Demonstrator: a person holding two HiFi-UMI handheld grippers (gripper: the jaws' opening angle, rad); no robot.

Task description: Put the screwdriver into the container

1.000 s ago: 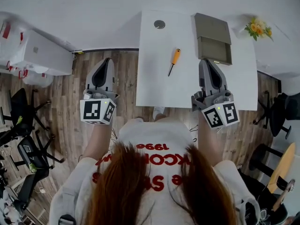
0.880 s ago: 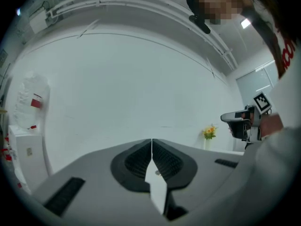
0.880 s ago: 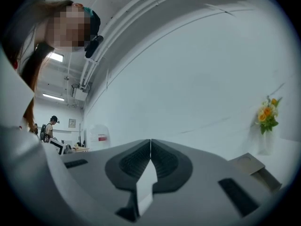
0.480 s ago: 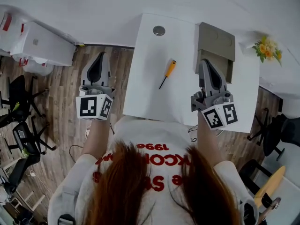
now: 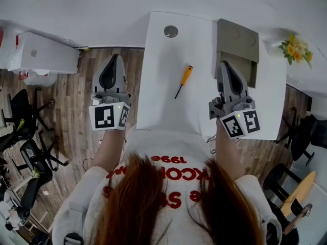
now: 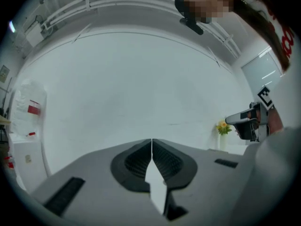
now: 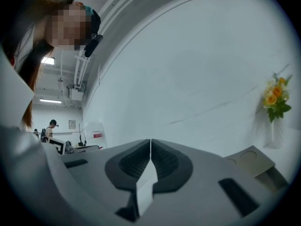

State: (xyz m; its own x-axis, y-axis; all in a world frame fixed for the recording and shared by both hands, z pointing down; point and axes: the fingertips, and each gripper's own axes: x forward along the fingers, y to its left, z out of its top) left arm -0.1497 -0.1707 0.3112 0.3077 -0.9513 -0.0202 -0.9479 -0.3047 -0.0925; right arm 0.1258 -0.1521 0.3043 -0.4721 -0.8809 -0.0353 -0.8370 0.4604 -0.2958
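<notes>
- Both grippers are closed and empty. The left gripper [image 6: 151,144] shows its ribbed pads meeting along a thin seam, and the right gripper [image 7: 150,144] shows the same, with nothing between the jaws.
- Neither gripper touches anything. Each points level toward the far wall, held out in front of the person's chest, which I read as a ready pose before any reach.
- The left one hangs past the left edge of the white table [image 5: 163,106], over the wooden floor [image 5: 76,101]. The right one hangs over the table's right part, with its tip just near of the container [image 5: 236,40].
- The screwdriver [image 5: 183,81] lies slanted on the table between the two grippers, untouched. Its orange handle is at the far end and its dark shaft at the near end.
- The container, an olive-grey box, sits at the table's far right, just right of the screwdriver. It seems to open on its near side, so the carry should be short.
- The right gripper looks better placed for the pick, though its jaws would have to part first.
- Farther out, a round grey disc [image 5: 170,31] sits at the table's far edge and yellow flowers [image 5: 296,47] stand at the far right.
</notes>
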